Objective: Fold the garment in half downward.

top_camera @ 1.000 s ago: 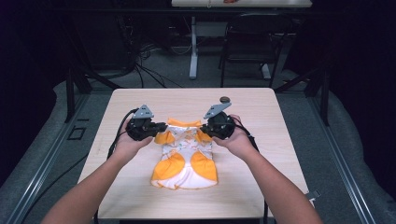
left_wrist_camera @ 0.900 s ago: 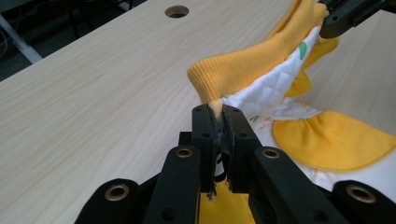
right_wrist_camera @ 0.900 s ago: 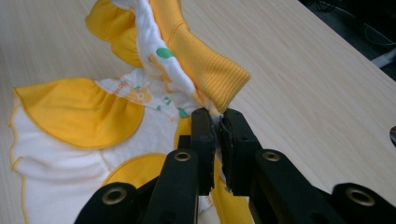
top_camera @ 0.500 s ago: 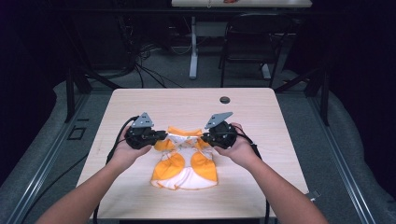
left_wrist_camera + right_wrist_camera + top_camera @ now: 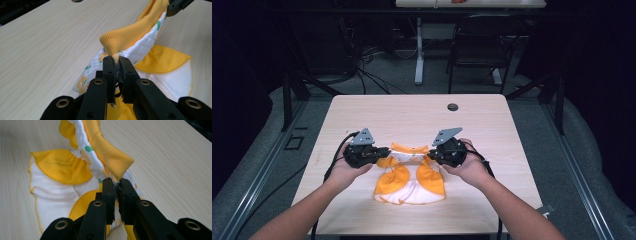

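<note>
1. We are folding a small orange-and-white garment (image 5: 409, 177) on the table (image 5: 412, 115); our judgement is that the fold is about halfway through.
2. The ribbed orange waistband (image 5: 130, 35) is lifted off the table and stretched between our two grippers, while the lower part with the orange leg panels lies flat on the wood nearer to us.
3. Our left gripper (image 5: 379, 154) has its jaws clamped on one end of the waistband; in the left gripper view the fabric is pinched right between the pads.
4. Our right gripper (image 5: 432, 156) has its jaws clamped on the other end, with quilted white lining (image 5: 86, 157) bunched just beyond the tips.
5. What seems left: carry the held edge over the flat part, lay it down level, then let go.
6. A dark round grommet (image 5: 453, 106) sits well apart, near the far edge.
</note>
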